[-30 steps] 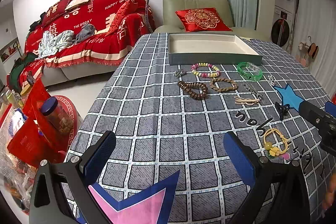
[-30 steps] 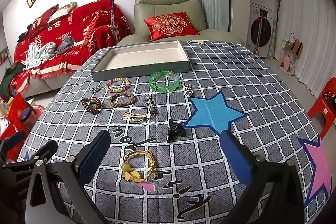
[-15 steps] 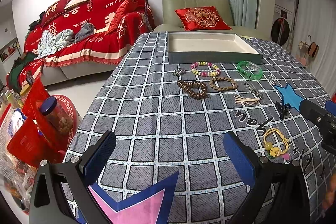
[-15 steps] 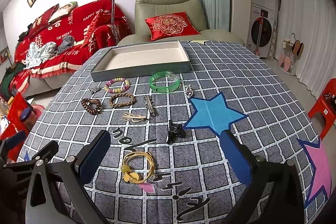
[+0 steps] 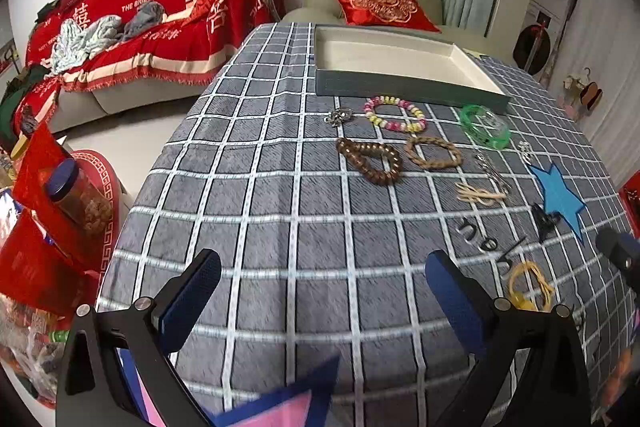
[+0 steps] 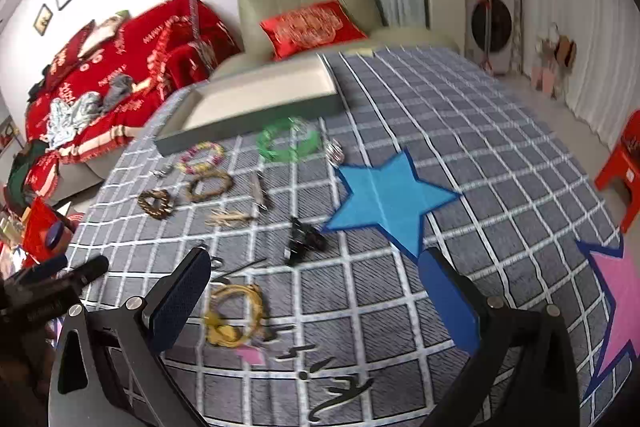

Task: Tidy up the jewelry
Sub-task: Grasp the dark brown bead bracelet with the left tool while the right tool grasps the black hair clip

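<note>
Jewelry lies on the checked tablecloth in front of an empty grey tray [image 5: 400, 83] [image 6: 248, 123]. There is a pink and yellow bead bracelet [image 5: 395, 113] [image 6: 201, 157], a green bangle [image 5: 485, 127] [image 6: 288, 145], a dark brown bead bracelet [image 5: 370, 161] [image 6: 156, 203], a braided bracelet [image 5: 433, 152] [image 6: 210, 185], a black clip [image 5: 544, 221] [image 6: 303, 241] and a yellow cord bracelet [image 5: 528, 285] [image 6: 234, 315]. My left gripper [image 5: 322, 297] is open and empty above bare cloth. My right gripper [image 6: 314, 293] is open and empty, near the black clip and the yellow cord bracelet.
A green armchair with a red cushion [image 5: 384, 5] stands behind the table. A red-covered sofa [image 5: 140, 27] is at the left. Bags and a jar [image 5: 76, 199] sit on the floor by the table's left edge. A red stool [image 6: 624, 163] is at the right.
Both grippers have moved forward over the table and tilted. The right wrist view is now blurred from motion. No jewelry has moved.
</note>
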